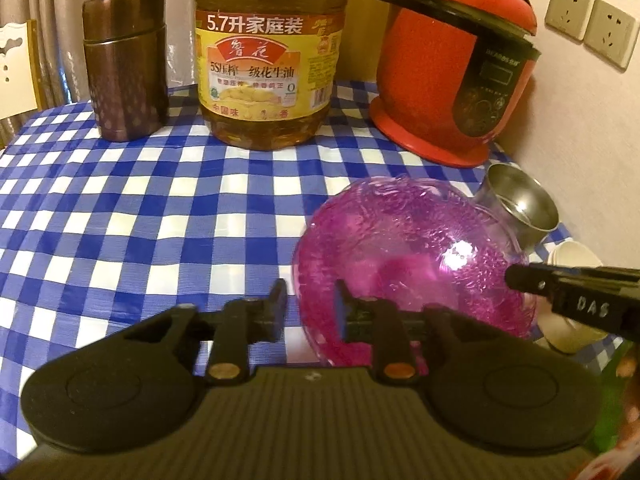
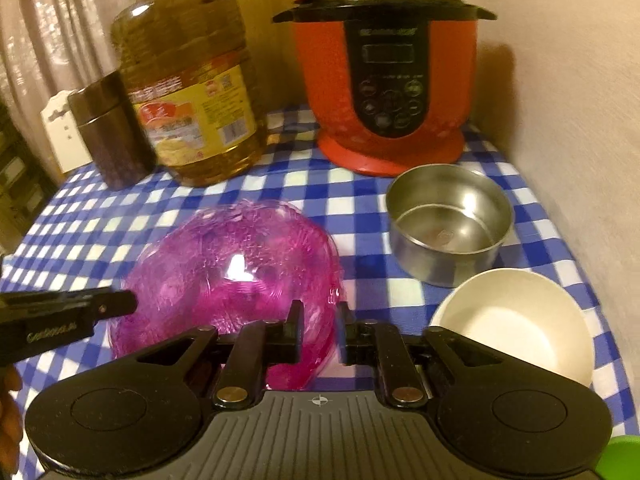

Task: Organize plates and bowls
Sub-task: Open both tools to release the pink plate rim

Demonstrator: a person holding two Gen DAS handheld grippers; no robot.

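Between both hand-held grippers' fingers, pink bowl point(image 2: 236, 264)

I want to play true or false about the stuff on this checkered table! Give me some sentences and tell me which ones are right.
1. The pink bowl has food in it. False: it looks empty.
2. The metal bowl stands in front of the red cooker. True.
3. The white bowl sits stacked inside the metal bowl. False: it sits on the tablecloth beside it, nearer the camera.
4. The big oil bottle stands between the brown canister and the red cooker. True.
5. The right tool is at the far rim of the pink bowl. False: its fingers straddle the near rim, slightly apart.
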